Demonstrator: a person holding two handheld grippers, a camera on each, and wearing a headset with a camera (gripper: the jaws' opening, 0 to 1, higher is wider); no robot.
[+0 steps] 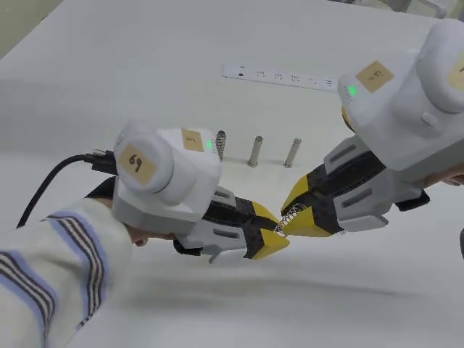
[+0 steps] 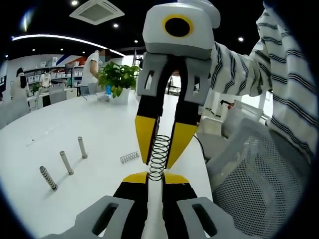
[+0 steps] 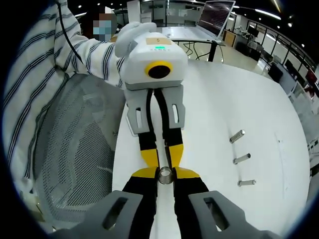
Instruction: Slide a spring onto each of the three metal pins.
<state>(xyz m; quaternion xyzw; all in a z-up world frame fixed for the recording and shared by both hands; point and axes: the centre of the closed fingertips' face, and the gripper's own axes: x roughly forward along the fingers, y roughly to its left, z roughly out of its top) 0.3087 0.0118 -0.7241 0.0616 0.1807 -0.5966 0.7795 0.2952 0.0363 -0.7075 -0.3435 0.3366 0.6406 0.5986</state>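
The spring is held off the table between the two claws, tip to tip. The left gripper has its jaws drawn close on one end and the right gripper pinches the other. One side should let go first, gripping low so the bore stays free. Then the coil can be lined up over a bare pin. In the head view the leftmost pin already wears one.

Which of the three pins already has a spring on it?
The leftmost pin in the head view: coils wrap it; the middle pin and right pin are bare.
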